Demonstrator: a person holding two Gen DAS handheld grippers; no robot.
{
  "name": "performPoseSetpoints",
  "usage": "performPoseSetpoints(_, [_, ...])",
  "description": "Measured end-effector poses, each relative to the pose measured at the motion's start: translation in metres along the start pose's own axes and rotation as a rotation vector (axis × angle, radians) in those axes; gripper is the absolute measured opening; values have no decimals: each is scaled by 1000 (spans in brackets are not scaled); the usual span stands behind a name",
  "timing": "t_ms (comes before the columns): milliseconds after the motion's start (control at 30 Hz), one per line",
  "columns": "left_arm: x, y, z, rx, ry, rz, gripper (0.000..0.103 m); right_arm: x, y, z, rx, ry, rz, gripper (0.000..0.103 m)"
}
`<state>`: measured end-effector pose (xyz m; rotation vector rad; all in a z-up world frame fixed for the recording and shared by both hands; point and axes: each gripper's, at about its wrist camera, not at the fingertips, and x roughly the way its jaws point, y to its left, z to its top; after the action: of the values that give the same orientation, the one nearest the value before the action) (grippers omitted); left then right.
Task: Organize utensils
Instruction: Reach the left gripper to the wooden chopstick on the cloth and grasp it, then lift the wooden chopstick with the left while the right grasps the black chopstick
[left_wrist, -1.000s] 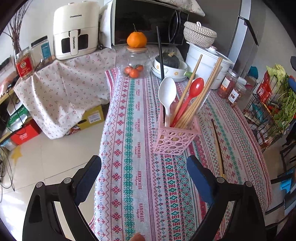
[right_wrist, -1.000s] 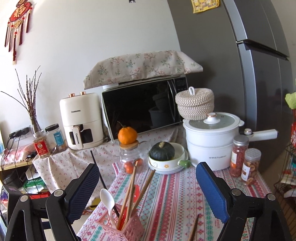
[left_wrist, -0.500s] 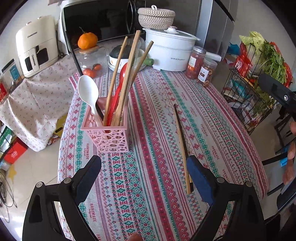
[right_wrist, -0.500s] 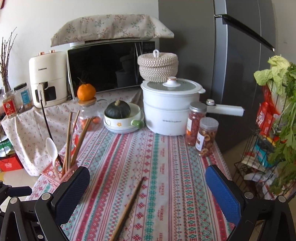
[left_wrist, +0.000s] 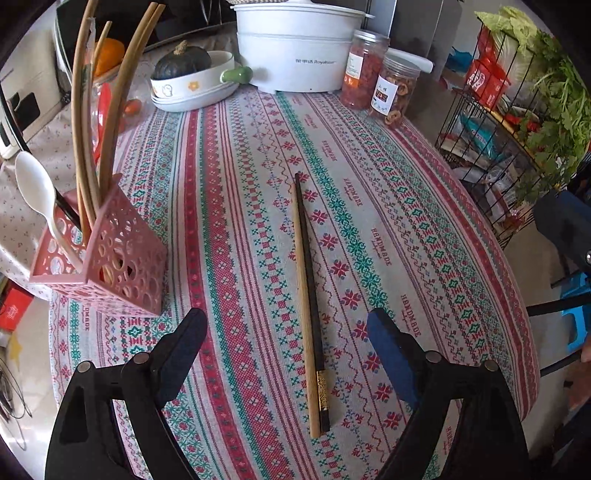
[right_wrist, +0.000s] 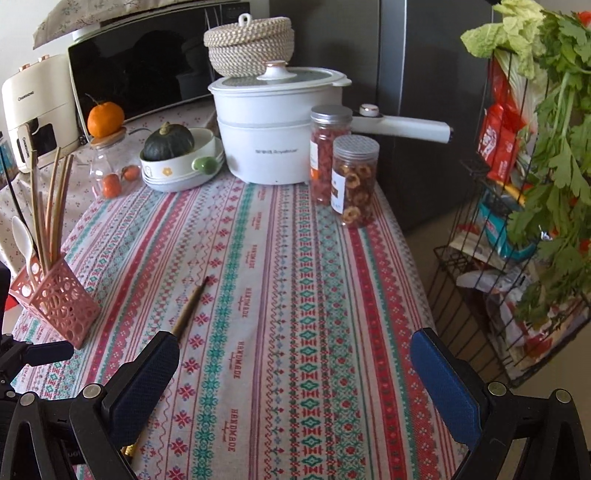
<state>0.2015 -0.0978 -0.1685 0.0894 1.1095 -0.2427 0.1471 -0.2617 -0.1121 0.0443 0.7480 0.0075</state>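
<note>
A wooden chopstick (left_wrist: 303, 295) and a black chopstick (left_wrist: 309, 280) lie side by side on the patterned tablecloth (left_wrist: 388, 221). My left gripper (left_wrist: 286, 336) is open, its fingers either side of their near ends, above the cloth. A pink perforated utensil holder (left_wrist: 110, 258) stands to the left with wooden chopsticks, a white spoon (left_wrist: 35, 188) and a red spoon in it. My right gripper (right_wrist: 293, 354) is open and empty over the cloth; its left finger covers part of the chopsticks (right_wrist: 190, 308). The holder (right_wrist: 55, 299) shows at its left.
At the table's back stand a white pot (right_wrist: 273, 136), two snack jars (right_wrist: 352, 181), a bowl with a green squash (right_wrist: 177, 158) and a glass jar topped by an orange (right_wrist: 110, 162). A wire rack with vegetables (right_wrist: 517, 184) stands right of the table edge.
Both grippers have swung right and moved down toward the table. The left gripper now straddles the two loose chopsticks; the holder has slid to the left of both views.
</note>
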Motion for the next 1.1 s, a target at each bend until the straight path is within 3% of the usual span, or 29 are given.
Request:
performPoseSetpoints(67, [16,-3,9,-19,9,8,63,7,-7,-2,12,22,-4,103])
performPoseSetpoints(133, [32,-3,18,-49,20,13,38,14,-13,-5,15,41,-3,103])
performPoseSetpoints(267, [54,1,32,-114,15,20,19,22,-18,-7,6,61,8,103])
performPoseSetpoints(533, [76,4,50,-173,27,-34,8,31,-28,-6,13,74,32,103])
performPoseSetpoints(900, [82,9,57,-206,35,-34,8,37,-40,-7,84,92,54,103])
performPoseSetpoints(1000, [85,7,55,-184,52,-9,9,36,-40,-7,80,93,50,103])
performPoseSetpoints(1100, [84,-7,54,-75,35,54,10,37,-39,-7,79,97,49,103])
